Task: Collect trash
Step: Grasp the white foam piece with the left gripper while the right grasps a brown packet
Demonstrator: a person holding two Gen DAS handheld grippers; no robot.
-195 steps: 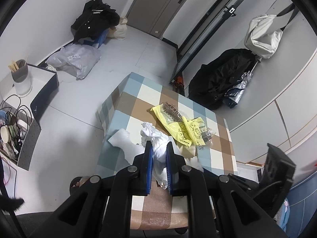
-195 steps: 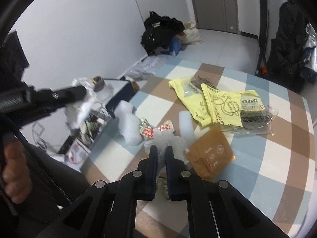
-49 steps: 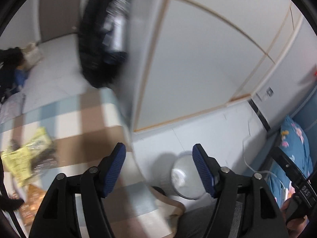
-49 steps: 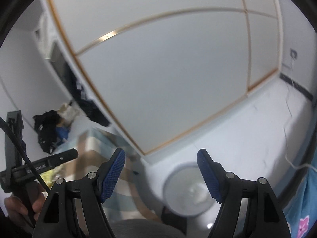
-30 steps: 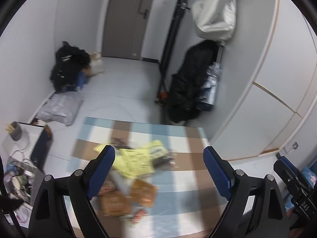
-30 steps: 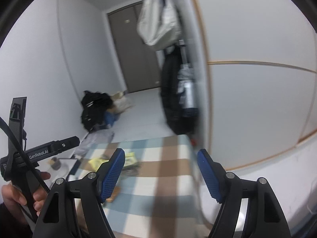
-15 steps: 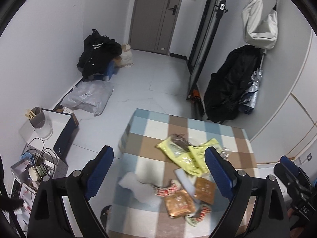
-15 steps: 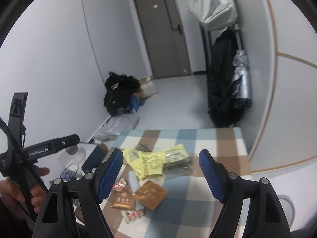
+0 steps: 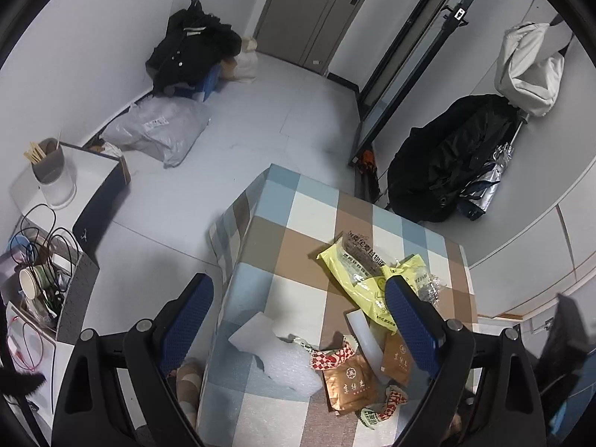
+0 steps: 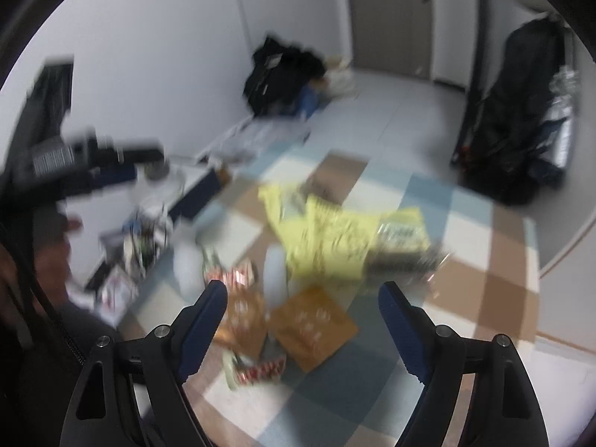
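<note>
Trash lies on the checked tablecloth: yellow plastic bags, a white foam sheet, two brown packets and red-and-white wrappers. My left gripper hangs open above the table's near left part, nothing between its blue pads. The right wrist view is blurred. It shows my right gripper open and empty over the brown packets, with the yellow bags beyond. The left gripper's body shows at that view's left.
Left of the table stand a cluttered shelf with cups and cables and a white box with a cup. A grey bag and dark clothes lie on the floor. A black coat hangs at the right wall.
Both views have swung from the wall and the floor bin back onto the table, which now looks nearer. The white wad once held by the left gripper is gone; both grippers stand open.
</note>
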